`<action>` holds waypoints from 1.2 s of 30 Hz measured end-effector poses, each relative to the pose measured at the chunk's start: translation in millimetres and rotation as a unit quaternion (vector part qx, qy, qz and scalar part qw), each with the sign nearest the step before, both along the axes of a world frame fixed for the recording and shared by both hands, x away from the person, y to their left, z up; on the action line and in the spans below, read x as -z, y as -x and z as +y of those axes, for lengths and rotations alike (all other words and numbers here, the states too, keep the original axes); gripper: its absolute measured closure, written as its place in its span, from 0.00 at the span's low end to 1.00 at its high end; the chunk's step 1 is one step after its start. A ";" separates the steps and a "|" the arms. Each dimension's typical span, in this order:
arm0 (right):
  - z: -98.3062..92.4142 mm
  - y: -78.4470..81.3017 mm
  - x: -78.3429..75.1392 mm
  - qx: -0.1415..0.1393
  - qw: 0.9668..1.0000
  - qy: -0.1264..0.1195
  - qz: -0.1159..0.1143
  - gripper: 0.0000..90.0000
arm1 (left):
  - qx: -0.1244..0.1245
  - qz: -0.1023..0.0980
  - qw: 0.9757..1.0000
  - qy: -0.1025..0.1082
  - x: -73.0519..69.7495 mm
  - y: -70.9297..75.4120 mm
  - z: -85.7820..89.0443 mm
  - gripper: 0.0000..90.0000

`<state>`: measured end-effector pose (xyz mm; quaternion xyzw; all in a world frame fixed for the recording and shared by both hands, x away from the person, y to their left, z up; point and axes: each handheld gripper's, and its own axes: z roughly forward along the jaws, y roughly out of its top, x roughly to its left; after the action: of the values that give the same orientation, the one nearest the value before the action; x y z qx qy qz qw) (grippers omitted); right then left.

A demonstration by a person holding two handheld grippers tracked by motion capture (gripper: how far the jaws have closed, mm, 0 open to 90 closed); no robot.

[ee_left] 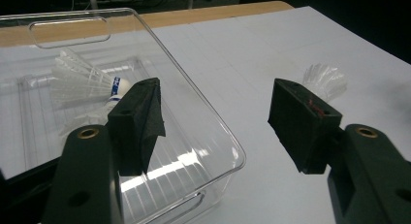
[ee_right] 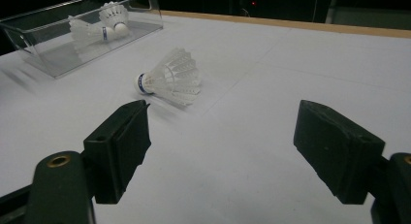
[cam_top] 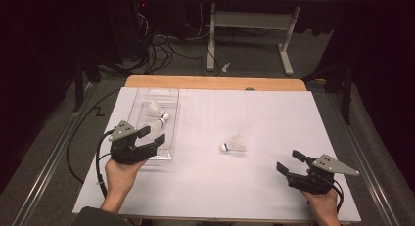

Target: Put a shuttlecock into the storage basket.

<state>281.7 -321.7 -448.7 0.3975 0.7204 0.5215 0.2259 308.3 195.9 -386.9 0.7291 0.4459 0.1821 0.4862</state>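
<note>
Two grippers rest over the white sheet [cam_top: 205, 187] in the high view. The left gripper [cam_top: 151, 135] hovers at the near end of the clear tray [cam_top: 169, 96], jaws spread wide with nothing between them; the left hand [cam_top: 120, 174] reaches in from the bottom edge, forearm angled slightly right. Two shuttlecocks lie inside the tray: one at the far side [cam_top: 157, 109], one nearer the jaws [cam_top: 155, 125]. A third, loose shuttlecock [cam_top: 234, 145] lies mid-sheet, well apart from both grippers. The right gripper [cam_top: 289, 162] sits near the sheet's right front corner, jaws parted and empty, pointing left toward the loose shuttlecock; the right hand [cam_top: 322, 201] holds it low.

Left gripper view: jaws wide, straddling the tray's near corner, gripping nothing; one jaw stands above the tray interior.

Right gripper view: jaws released, the loose shuttlecock lying ahead on its side, untouched.
</note>
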 end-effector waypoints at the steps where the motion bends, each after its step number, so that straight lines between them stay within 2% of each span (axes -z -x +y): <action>1: 0.0 0.0 0.0 0.000 1.000 0.000 0.000 0.24 | 0.000 0.000 1.000 0.001 0.5 0.3 0.4 0.41; 23: 0.1 0.5 -0.1 0.004 1.000 -0.001 -0.001 0.23 | -0.005 -0.016 1.000 0.003 9.2 13.8 3.2 0.40; 36: 0.3 1.9 -0.6 0.004 1.000 -0.001 -0.001 0.23 | -0.006 -0.012 1.000 0.008 17.8 20.3 4.2 0.40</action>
<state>279.9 -321.4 -448.1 0.4005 0.7181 0.5213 0.2283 288.0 200.2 -404.7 0.7200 0.4457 0.1904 0.4966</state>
